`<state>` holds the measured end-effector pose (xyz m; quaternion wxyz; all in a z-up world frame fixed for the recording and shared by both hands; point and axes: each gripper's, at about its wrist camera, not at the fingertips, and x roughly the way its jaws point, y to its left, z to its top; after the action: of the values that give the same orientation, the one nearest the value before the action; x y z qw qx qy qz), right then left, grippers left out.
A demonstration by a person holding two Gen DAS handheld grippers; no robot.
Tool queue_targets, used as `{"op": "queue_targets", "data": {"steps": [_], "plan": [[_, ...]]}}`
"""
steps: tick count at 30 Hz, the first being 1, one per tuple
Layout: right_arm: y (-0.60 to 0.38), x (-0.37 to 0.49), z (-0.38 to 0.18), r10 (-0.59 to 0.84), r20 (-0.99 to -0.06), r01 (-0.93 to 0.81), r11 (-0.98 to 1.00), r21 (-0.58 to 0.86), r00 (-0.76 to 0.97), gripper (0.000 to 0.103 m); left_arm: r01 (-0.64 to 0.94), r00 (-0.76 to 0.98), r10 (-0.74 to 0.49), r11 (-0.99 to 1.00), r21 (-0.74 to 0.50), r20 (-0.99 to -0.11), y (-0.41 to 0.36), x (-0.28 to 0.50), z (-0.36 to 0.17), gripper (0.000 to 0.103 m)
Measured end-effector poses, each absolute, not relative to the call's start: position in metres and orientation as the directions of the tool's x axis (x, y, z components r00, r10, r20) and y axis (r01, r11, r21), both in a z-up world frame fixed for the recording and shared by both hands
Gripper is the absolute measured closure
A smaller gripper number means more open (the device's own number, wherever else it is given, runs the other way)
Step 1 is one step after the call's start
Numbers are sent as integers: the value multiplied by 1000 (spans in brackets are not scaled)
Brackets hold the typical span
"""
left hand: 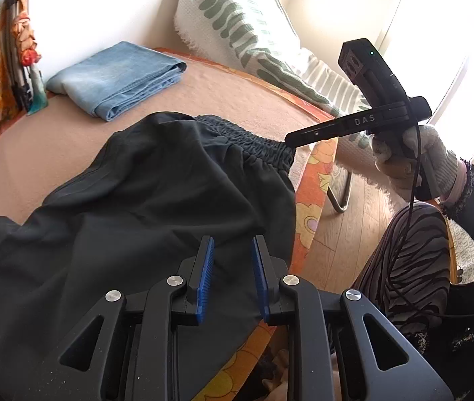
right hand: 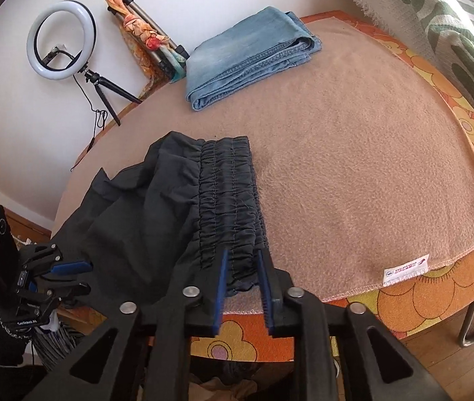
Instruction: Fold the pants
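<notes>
Black pants (left hand: 143, 193) lie crumpled on the tan blanket (left hand: 223, 97), their elastic waistband (right hand: 230, 197) toward the table's near edge. My left gripper (left hand: 233, 247) is open, its blue pads straddling the black fabric near the table edge; it also shows in the right wrist view (right hand: 76, 275). My right gripper (right hand: 243, 257) is open with the waistband's near corner between its pads; in the left wrist view its tip (left hand: 288, 138) touches the waistband end.
Folded blue jeans (right hand: 250, 56) lie at the blanket's far side. An orange flowered cloth (right hand: 414, 300) covers the table edge. A ring light on a tripod (right hand: 61, 41) stands by the wall. A green-patterned cushion (left hand: 247, 23) sits behind the table. My striped-trousered leg (left hand: 404, 260) is beside the table.
</notes>
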<state>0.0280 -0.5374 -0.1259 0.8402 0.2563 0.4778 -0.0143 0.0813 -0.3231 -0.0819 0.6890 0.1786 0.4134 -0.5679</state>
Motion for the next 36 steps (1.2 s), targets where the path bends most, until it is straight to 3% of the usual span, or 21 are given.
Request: {"op": "queue_targets", "data": {"steps": [2, 4, 5, 6, 12, 19, 22, 24, 26, 36], "plan": [[-547, 40, -114, 186, -789, 237, 891, 386, 585, 51, 914, 45, -637, 337, -225, -769, -306, 84, -79, 82], [-559, 57, -107, 194, -752, 199, 896, 398, 630, 37, 895, 80, -636, 386, -225, -768, -292, 88, -78, 82], [-566, 67, -108, 204, -736, 186, 892, 411, 646, 24, 883, 102, -631, 414, -223, -769, -283, 90, -77, 82], [-572, 77, -111, 220, -722, 175, 886, 429, 657, 22, 868, 121, -627, 443, -224, -769, -273, 93, -77, 82], [-588, 129, -162, 422, -694, 134, 793, 595, 583, 19, 757, 232, -570, 615, -222, -788, -207, 110, -76, 82], [-578, 137, -178, 512, -613, 41, 747, 664, 601, 9, 654, 280, -512, 721, -229, -812, -161, 128, -85, 82], [-565, 142, -179, 539, -621, -3, 756, 654, 569, 20, 642, 271, -500, 730, -232, -823, -157, 130, -93, 82], [-558, 142, -177, 505, -655, -6, 795, 607, 562, 39, 635, 260, -498, 734, -241, -827, -156, 133, -99, 82], [-554, 141, -177, 503, -666, -3, 799, 601, 552, 50, 629, 251, -500, 735, -253, -829, -157, 133, -104, 82], [-554, 107, -100, 256, -753, 127, 903, 410, 606, 58, 627, 281, -517, 737, -253, -809, -154, 137, -100, 82]]}}
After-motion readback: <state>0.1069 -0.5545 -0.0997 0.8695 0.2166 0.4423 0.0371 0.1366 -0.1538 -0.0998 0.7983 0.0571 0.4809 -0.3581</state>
